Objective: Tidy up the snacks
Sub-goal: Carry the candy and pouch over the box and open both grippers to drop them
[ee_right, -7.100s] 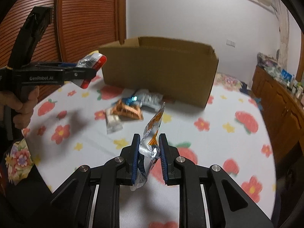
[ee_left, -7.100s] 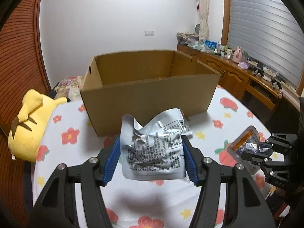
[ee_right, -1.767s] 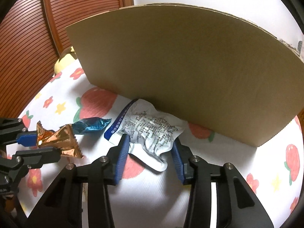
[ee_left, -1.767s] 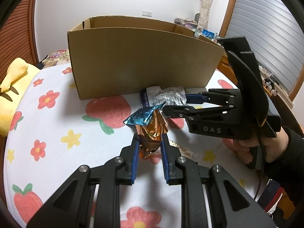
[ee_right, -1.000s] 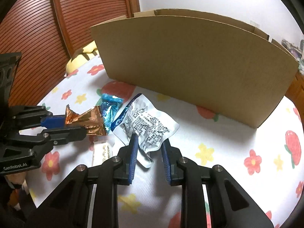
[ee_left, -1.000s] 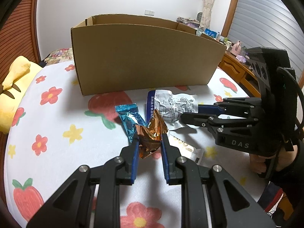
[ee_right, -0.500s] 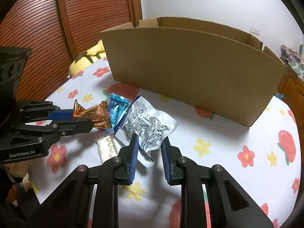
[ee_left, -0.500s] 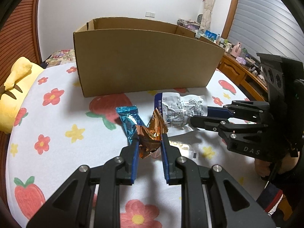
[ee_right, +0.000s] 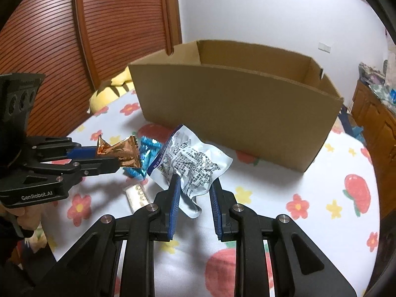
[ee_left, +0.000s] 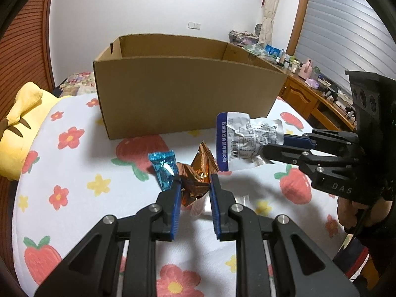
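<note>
My left gripper (ee_left: 194,184) is shut on a crumpled orange foil snack (ee_left: 198,173) and holds it above the table; it also shows in the right wrist view (ee_right: 118,152). My right gripper (ee_right: 194,185) is shut on a silver and blue printed snack pouch (ee_right: 191,163), lifted off the table; the pouch also shows in the left wrist view (ee_left: 243,139). An open cardboard box (ee_left: 183,91) stands behind both, also in the right wrist view (ee_right: 235,111). A blue foil snack (ee_left: 163,169) lies on the tablecloth below.
A small white wrapped snack (ee_right: 137,194) lies on the flower and strawberry tablecloth (ee_left: 74,173). A yellow plush toy (ee_left: 17,133) sits at the table's left edge. A wooden cabinet (ee_left: 311,99) with clutter stands at the right.
Both grippers have risen with their snacks, so the box's open top shows more. The silver pouch is lifted clear of the table.
</note>
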Demonstrator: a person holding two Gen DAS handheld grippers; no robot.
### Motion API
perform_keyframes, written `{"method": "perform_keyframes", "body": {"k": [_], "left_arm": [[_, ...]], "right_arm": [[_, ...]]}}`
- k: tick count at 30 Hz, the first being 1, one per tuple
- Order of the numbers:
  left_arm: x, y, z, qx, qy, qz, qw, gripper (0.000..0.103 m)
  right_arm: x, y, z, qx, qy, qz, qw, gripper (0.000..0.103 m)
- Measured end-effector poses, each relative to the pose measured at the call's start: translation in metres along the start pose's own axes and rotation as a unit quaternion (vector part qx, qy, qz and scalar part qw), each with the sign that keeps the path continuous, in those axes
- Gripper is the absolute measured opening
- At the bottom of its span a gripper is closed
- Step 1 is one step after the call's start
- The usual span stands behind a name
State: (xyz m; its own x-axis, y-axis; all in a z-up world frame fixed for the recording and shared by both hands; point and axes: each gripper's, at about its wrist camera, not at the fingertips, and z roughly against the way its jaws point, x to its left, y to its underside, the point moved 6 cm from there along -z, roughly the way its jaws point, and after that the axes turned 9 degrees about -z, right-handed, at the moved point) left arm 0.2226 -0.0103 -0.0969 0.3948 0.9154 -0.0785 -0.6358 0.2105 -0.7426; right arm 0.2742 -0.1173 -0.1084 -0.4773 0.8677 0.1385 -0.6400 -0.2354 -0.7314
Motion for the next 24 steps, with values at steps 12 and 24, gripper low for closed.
{"method": "perform_keyframes", "body": {"k": [12,24], "left_arm": [[0.001,-0.032,0.012,-0.029,-0.002,-0.002,0.9996,0.019],[0.014,-0.095,0.010,-0.059,-0.024,-0.026,0.9976,0.019]], "right_arm": [[-0.004,-0.032,0.038,-0.057,-0.004,0.003,0.998,0.021],[-0.019,-0.087,0.044,-0.104,-0.004,0.021,0.994,0.021]]}}
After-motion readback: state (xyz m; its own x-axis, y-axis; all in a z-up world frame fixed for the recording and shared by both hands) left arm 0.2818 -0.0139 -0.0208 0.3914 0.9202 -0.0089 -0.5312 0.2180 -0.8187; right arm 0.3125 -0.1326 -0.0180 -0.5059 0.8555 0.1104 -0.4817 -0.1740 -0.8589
